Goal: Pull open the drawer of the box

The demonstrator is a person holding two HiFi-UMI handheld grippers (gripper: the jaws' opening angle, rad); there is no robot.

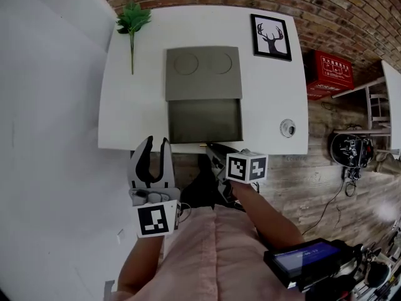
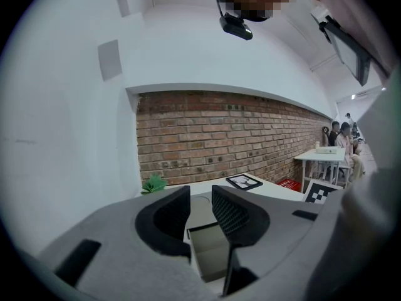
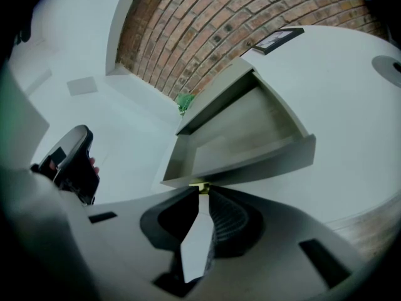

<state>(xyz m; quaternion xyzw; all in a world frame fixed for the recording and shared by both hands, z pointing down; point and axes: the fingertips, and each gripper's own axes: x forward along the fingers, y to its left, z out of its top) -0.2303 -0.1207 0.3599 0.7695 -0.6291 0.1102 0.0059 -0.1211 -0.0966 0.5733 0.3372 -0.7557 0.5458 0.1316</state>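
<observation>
The right claw (image 3: 199, 194) pinches the open drawer's (image 3: 250, 140) gold knob (image 3: 198, 185).

- Table (image 1: 263, 105): straight ahead of you, with a wall along its left side.
- Box (image 1: 203, 73): on the table, at the middle, set toward the back.
- Drawer (image 1: 205, 121): stands out of the box's near side toward you, its front at the table's near edge.
- Knob (image 3: 199, 187): middle of the drawer front, between the jaws of your right gripper (image 1: 212, 149), just before the table edge.
- Left gripper (image 1: 155, 142): left of your right one, before the table edge, apart from the drawer.
- Plant sprig (image 1: 133, 21): back left corner, left of the box.
- Framed picture (image 1: 270, 37): back right, right of the box.
- Small round object (image 1: 287, 128): near right, right of the drawer.
- Crate (image 1: 329, 74): on the floor, right of the table.
</observation>
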